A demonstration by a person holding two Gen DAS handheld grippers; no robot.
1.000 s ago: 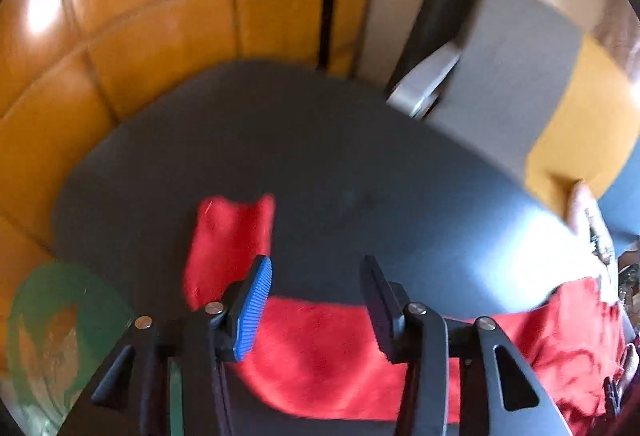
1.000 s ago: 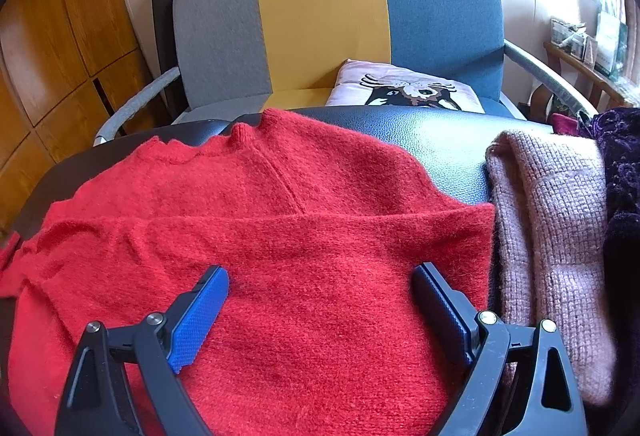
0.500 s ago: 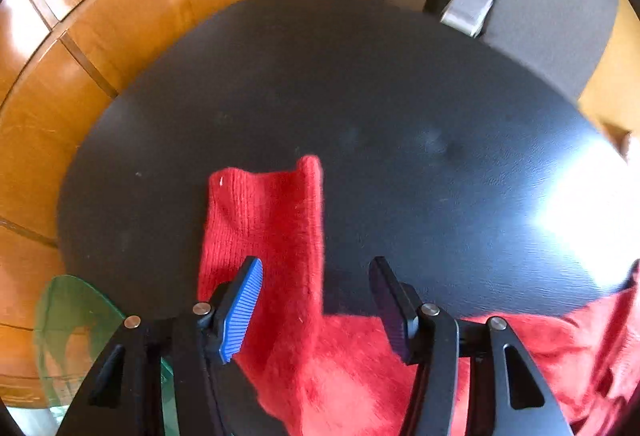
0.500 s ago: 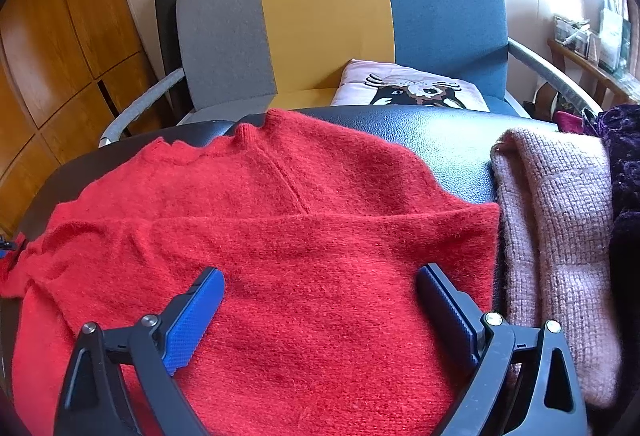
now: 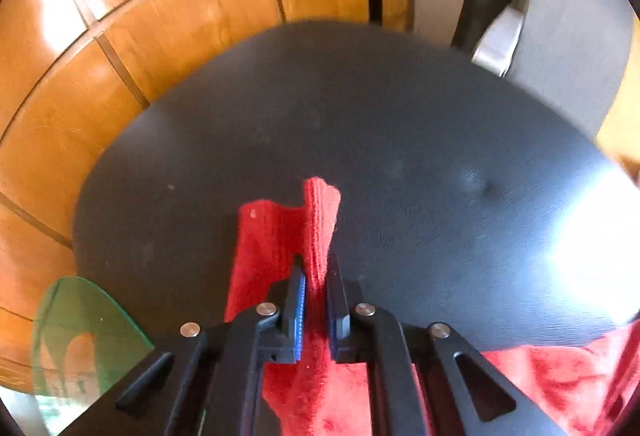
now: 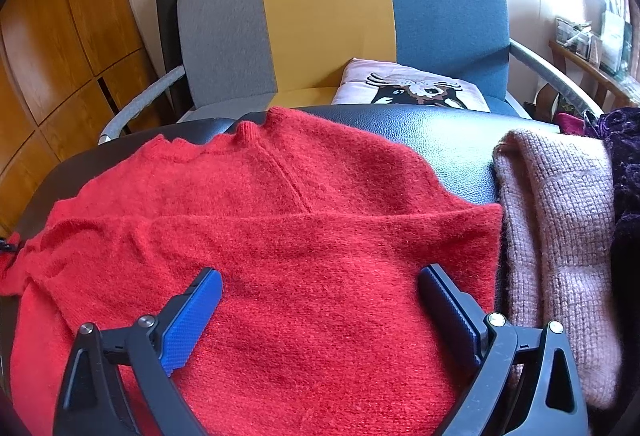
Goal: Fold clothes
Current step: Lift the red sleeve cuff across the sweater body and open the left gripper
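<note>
A red fuzzy sweater (image 6: 288, 244) lies spread on a black padded table (image 6: 420, 132), its right sleeve folded across the body. My right gripper (image 6: 320, 288) is open wide and hovers over the sweater's lower body, holding nothing. In the left wrist view my left gripper (image 5: 316, 276) is shut on the red sleeve (image 5: 296, 228) near its cuff; the cuff end sticks out past the fingertips, bunched and lifted off the black table (image 5: 360, 140).
A folded pink knit (image 6: 560, 236) and a dark purple garment (image 6: 624, 172) lie at the table's right. A grey, yellow and blue armchair (image 6: 340, 8) with a cushion (image 6: 412, 88) stands behind. Wooden panels (image 5: 140, 48) and a green glass shelf (image 5: 80, 332) are at left.
My left gripper has moved onto the left sleeve and closed on it; the cuff is now pinched and bunched. My right gripper has stayed open, nearly still.
</note>
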